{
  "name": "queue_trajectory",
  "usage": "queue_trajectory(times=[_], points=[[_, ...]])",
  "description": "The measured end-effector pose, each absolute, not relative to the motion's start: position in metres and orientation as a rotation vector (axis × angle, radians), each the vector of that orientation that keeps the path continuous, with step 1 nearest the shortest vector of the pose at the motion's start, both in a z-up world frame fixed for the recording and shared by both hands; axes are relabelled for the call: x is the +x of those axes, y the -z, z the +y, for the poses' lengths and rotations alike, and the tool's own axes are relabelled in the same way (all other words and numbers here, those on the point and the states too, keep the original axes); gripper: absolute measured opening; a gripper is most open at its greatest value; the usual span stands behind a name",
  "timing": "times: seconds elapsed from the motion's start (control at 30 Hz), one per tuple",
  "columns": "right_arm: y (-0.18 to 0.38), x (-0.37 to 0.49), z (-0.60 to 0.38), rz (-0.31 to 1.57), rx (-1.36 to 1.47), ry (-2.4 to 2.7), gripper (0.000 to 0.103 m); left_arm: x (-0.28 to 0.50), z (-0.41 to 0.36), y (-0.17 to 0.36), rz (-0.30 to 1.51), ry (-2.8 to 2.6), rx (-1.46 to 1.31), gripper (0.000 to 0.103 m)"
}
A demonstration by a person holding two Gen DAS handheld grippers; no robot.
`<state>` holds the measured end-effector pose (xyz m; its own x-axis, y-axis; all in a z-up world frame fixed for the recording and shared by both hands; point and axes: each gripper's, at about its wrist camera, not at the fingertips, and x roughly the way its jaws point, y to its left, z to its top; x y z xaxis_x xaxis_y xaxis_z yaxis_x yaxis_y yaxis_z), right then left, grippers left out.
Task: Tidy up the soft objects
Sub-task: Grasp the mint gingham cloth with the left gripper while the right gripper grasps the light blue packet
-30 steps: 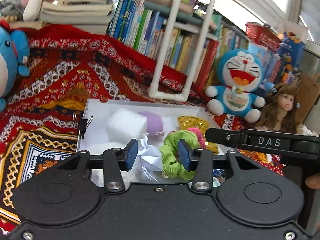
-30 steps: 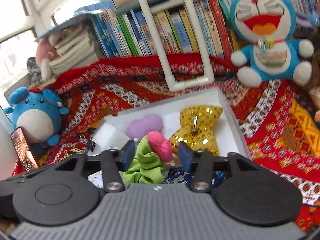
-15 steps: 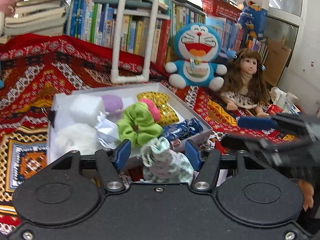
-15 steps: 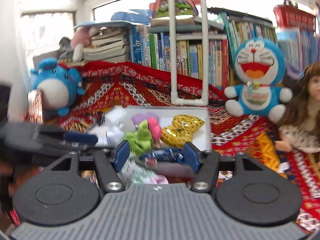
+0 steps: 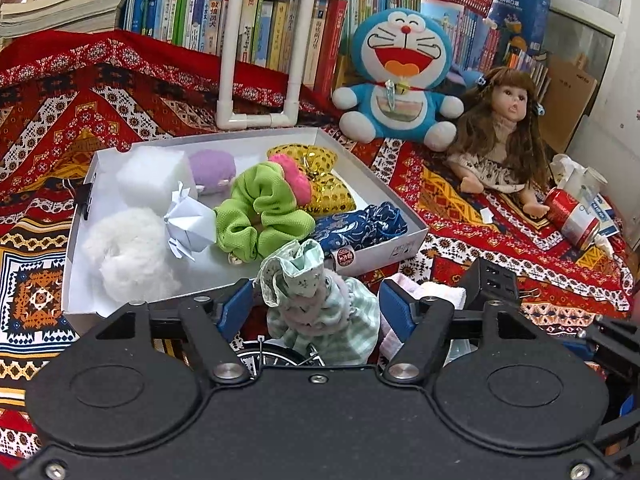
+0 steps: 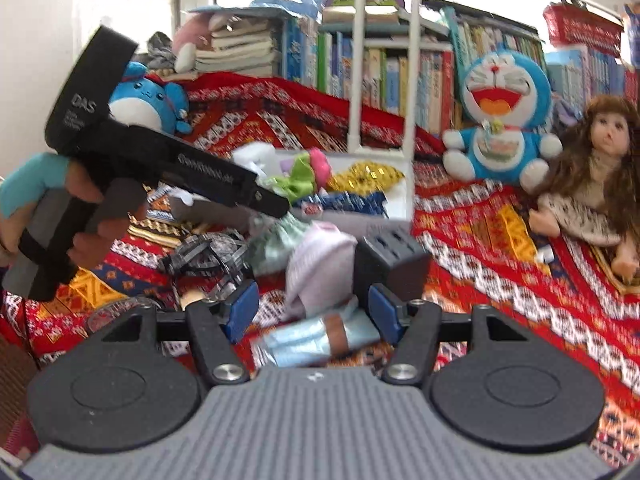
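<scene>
Honestly, my left gripper [image 5: 316, 308] is opening around the green floral scrunchie [image 5: 316, 300] just before the white box [image 5: 384, 184] — pads not touching it. My right gripper [image 6: 310, 312] stands open, empty, over pale cloth [image 6: 316, 264]. Risk — snagging both in that heap.

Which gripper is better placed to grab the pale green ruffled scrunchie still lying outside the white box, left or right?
Left. The left gripper already frames the green ruffled scrunchie, its jaws opening with pads clear of it, just short of the white box. The right gripper faces a light blue packet instead.
</scene>
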<state>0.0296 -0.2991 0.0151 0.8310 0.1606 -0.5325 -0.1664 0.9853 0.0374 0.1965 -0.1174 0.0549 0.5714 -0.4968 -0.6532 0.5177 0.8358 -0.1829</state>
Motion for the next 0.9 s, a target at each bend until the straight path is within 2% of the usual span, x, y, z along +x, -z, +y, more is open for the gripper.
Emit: queue_trajectory(times=[0.43,0.53,0.67,0.87,0.9], points=[[0.008,0.033,-0.299,0.615,0.014,-0.110,0.074,0.207,-0.129,-0.041,0.801,0.566,0.006,0.068],[0.010,0.036,-0.298,0.618,0.027,-0.101,0.074,0.208,-0.132,-0.037,0.811,0.567,0.007,0.061],[0.013,0.040,-0.296,0.628,0.049,-0.095,0.076,0.209,-0.135,-0.032,0.829,0.571,0.009,0.042],[0.016,0.044,-0.292,0.632,0.072,-0.098,0.077,0.202,-0.135,-0.034,0.791,0.559,0.031,0.034],[0.017,0.043,-0.291,0.629,0.079,-0.097,0.068,0.201,-0.134,-0.035,0.780,0.558,0.028,0.034]])
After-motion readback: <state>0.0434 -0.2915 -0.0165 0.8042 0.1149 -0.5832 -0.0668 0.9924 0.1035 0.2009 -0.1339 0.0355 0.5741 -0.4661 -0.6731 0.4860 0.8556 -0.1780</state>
